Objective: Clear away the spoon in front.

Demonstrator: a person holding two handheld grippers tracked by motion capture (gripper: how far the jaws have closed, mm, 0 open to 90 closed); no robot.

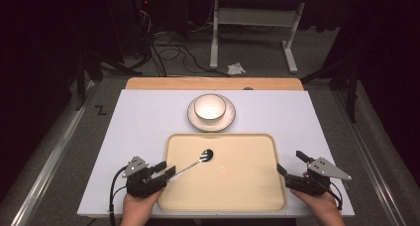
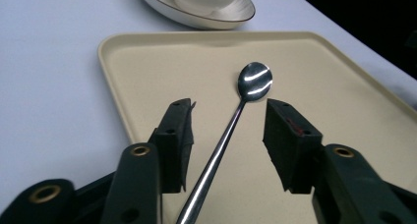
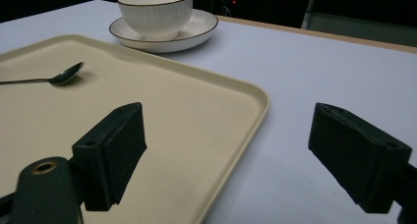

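A metal spoon [image 1: 195, 162] lies on a beige tray [image 1: 233, 186], bowl end pointing toward the far side. My left gripper [image 1: 166, 170] is open at the tray's near-left corner. In the left gripper view its jaws stand on either side of the spoon [image 2: 223, 135] handle, apart from it. My right gripper [image 1: 290, 162] is open too, straddling the tray's [image 3: 172, 111] right rim with nothing between its jaws. Beyond the tray a white ribbed bowl [image 1: 210, 107] sits on a dark-rimmed plate [image 1: 230, 118].
Tray and plate rest on a white board [image 1: 138, 127], with a wooden strip [image 1: 213, 83] along its far edge. Past the table are floor cables [image 1: 173, 52] and a white table frame [image 1: 252, 32]. Bare white surface lies left and right of the tray.
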